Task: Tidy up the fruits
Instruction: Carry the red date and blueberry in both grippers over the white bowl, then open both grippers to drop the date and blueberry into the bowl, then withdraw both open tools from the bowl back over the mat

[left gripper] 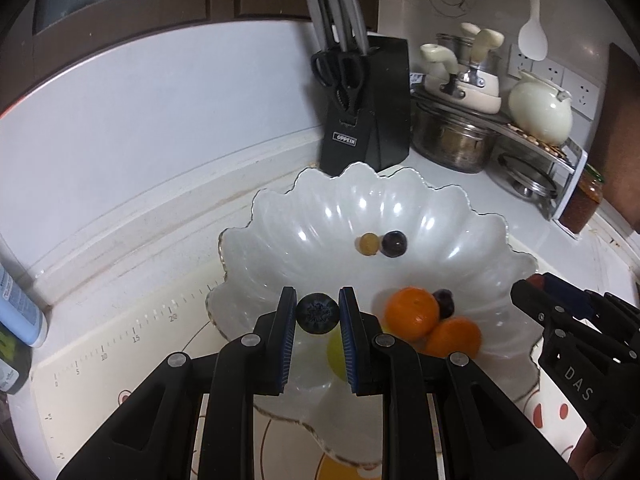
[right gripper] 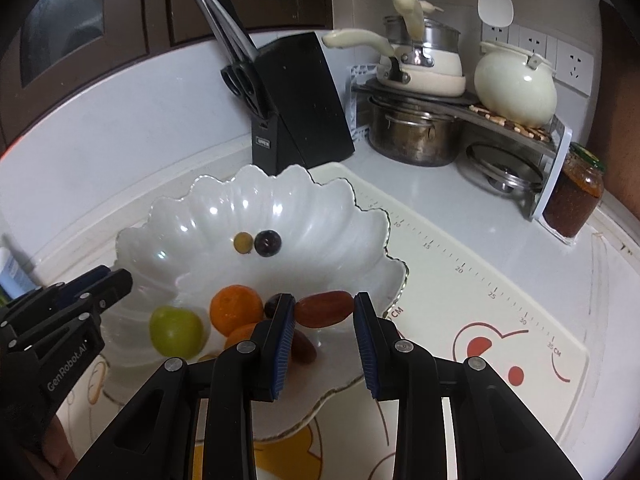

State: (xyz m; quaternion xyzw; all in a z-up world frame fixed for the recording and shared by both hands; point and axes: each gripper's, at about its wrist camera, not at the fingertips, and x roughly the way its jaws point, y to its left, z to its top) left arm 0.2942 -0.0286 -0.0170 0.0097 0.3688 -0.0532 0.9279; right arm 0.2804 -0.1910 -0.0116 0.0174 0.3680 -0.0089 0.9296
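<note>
Right tongs (right gripper: 324, 312) grip date (right gripper: 324, 309) crosswise; long axis horizontal.

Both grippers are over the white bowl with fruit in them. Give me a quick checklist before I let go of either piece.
1. Left gripper grips the blueberry: ok, pinched between both pads.
2. Right gripper grips the red date: ok, held end to end.
3. Both pieces are over the bowl, not the mat: ok.
4. Drop spot under the blueberry is free: not ok, a green fruit lies just below.
5. Drop spot under the date is free: cannot tell, another date lies close by.
6. Grippers are clear of each other: ok, apart in both views.
</note>
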